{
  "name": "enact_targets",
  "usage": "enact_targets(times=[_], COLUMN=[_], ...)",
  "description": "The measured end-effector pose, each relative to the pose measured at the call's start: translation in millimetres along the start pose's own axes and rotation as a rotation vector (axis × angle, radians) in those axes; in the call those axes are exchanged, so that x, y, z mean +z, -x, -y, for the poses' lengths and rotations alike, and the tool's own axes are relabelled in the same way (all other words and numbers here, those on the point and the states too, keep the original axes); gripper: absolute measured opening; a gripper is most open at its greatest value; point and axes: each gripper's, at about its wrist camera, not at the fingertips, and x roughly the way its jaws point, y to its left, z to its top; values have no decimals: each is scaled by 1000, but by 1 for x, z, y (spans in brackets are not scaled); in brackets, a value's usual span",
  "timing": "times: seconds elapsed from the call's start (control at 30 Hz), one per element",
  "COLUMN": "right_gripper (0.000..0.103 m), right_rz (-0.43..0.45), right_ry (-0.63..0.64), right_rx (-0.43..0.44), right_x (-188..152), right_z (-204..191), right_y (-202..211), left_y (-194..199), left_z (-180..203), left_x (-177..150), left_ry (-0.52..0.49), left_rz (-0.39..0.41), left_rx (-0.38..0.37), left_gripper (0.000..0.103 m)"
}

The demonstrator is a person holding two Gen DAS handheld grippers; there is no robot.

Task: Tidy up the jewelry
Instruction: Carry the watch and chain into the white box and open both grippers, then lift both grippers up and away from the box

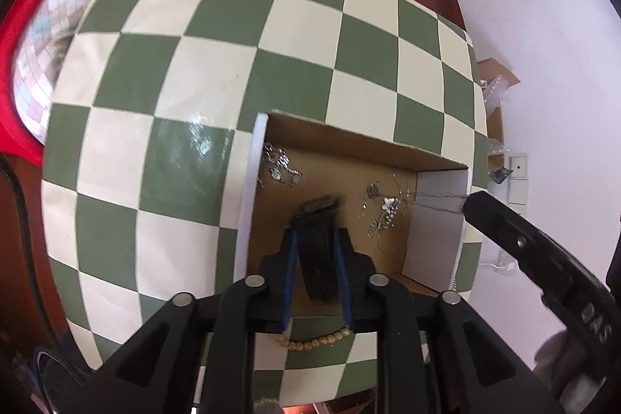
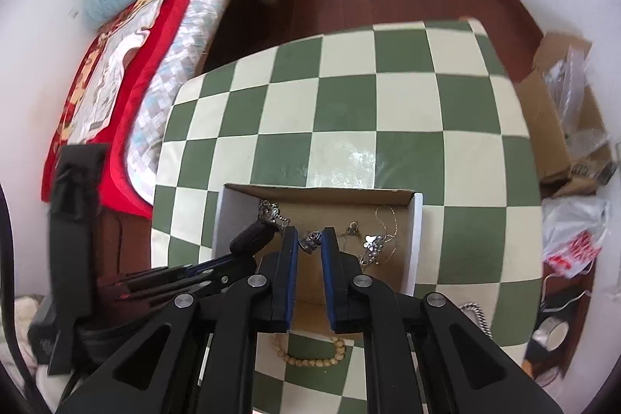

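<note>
Jewelry box [image 2: 417,239] near counter [image 2: 407,158] front edge — left hand-held gripper [image 1: 317,243] pinching black strap [image 1: 319,239] inside; right hand-held gripper [image 2: 309,239] pinching silver charm [image 2: 310,241]; bead bracelet [image 2: 310,359] outside box.

The left gripper [image 1: 316,239] covers the near part of the black strap [image 1: 319,251] and the ends of the bead bracelet [image 1: 316,340]. The jewelry [image 1: 382,210] tangled at the box's right is too fine to sort out. A silver chain [image 2: 478,315] disappears behind the right gripper [image 2: 309,239].
</note>
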Motion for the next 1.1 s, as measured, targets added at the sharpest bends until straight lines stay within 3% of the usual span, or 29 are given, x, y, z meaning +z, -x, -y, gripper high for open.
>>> enact_targets(times=[0.03, 0.07, 0.1, 0.13, 0.23, 0.3, 0.37, 0.4, 0.5, 0.7, 0.9, 1.1], right_gripper=[15, 17, 26, 39, 64, 67, 83, 97, 99, 103, 103, 103], right_rz=[-14, -19, -21, -23, -24, -12, -5, 5, 34, 53, 59, 96], right_ry=[-23, -40, -45, -46, -43, -44, -51, -42, 9, 64, 75, 35], right_rx=[20, 22, 13, 8, -18, -44, -67, -108, -238, -394, -428, -405], right_x=[2, 4, 5, 5, 3, 1, -2, -5, -17, -53, -89, -114], right_z=[4, 8, 11, 13, 16, 18, 20, 20, 14, 10, 7, 6], right_y=[-3, -5, -6, -7, -4, 0, 6, 9, 17, 19, 16, 30], left_y=[4, 7, 12, 16, 30, 40, 49, 52, 60, 62, 54, 72], left_z=[0, 0, 0, -1, -3, -5, -4, -4, -6, -3, -3, 2], left_x=[0, 1, 0, 0, -1, -3, -7, -9, -20, -51, -76, -103], left_ry=[-6, -14, -14, -14, -21, -33, -53, -61, -83, -157, -160, -161], left_rz=[15, 30, 48, 65, 123, 159, 215, 235, 301, 438, 422, 464], left_rx=[15, 30, 45, 57, 95, 138, 214, 237, 322, 434, 407, 399], left_gripper=[28, 44, 56, 77, 85, 92, 100, 101, 103, 103, 103, 103])
